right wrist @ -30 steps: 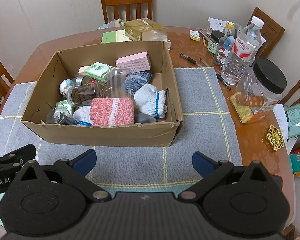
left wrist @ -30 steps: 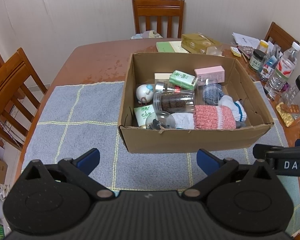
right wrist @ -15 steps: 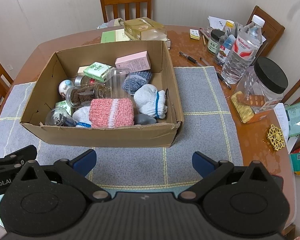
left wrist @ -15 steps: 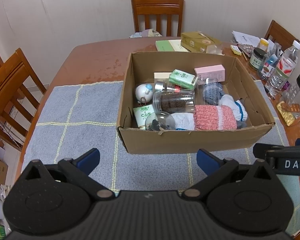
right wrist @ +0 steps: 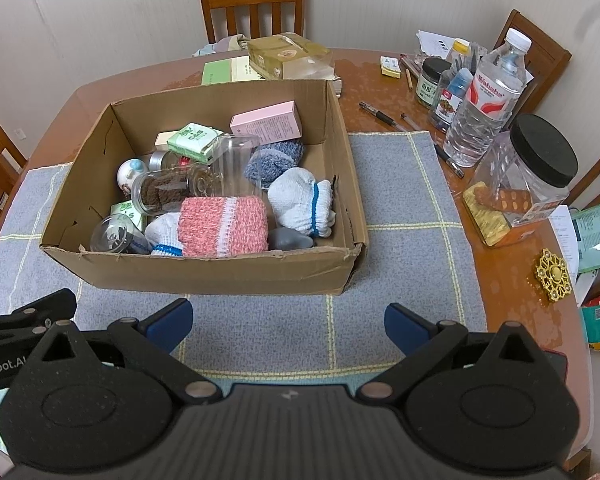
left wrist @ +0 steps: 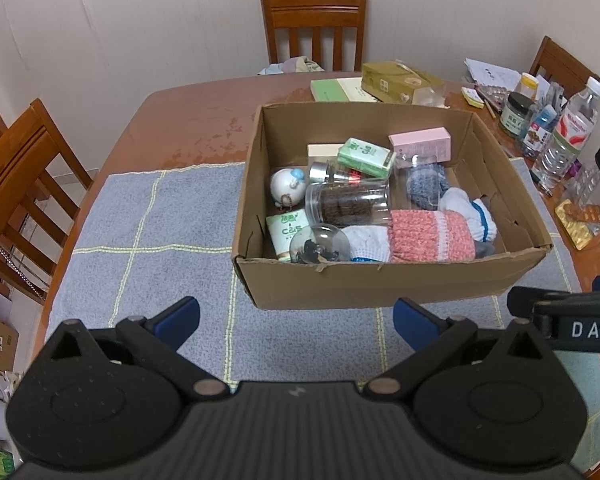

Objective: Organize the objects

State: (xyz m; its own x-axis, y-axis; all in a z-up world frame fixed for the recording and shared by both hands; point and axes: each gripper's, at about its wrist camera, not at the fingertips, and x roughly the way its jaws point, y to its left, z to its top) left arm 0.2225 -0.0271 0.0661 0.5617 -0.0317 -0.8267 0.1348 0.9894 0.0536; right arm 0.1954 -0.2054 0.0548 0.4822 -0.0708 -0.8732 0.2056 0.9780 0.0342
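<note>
An open cardboard box [left wrist: 388, 284] [right wrist: 204, 272] stands on a grey-blue cloth [left wrist: 152, 216] on the table. It holds a pink knitted roll [left wrist: 430, 236] [right wrist: 224, 226], white socks [right wrist: 302, 202], a grey-blue sock [right wrist: 274, 160], a jar of brown contents [left wrist: 348, 202], a clear glass [right wrist: 236, 164], a pink carton [left wrist: 420, 142], a green carton [left wrist: 366, 156], a white figurine [left wrist: 286, 190]. My left gripper [left wrist: 296, 320] is open and empty, before the box's near wall. My right gripper [right wrist: 288, 322] is open and empty, also before it.
At the table's right stand a water bottle [right wrist: 486, 96], a black-lidded plastic jar [right wrist: 528, 180], small jars, pens [right wrist: 380, 114] and a gold ornament [right wrist: 552, 276]. A gold packet [left wrist: 400, 80] and green book lie behind the box. Wooden chairs [left wrist: 314, 28] ring the table.
Both views have shifted very slightly; the box sits a little higher in frame. Both grippers stay open and empty.
</note>
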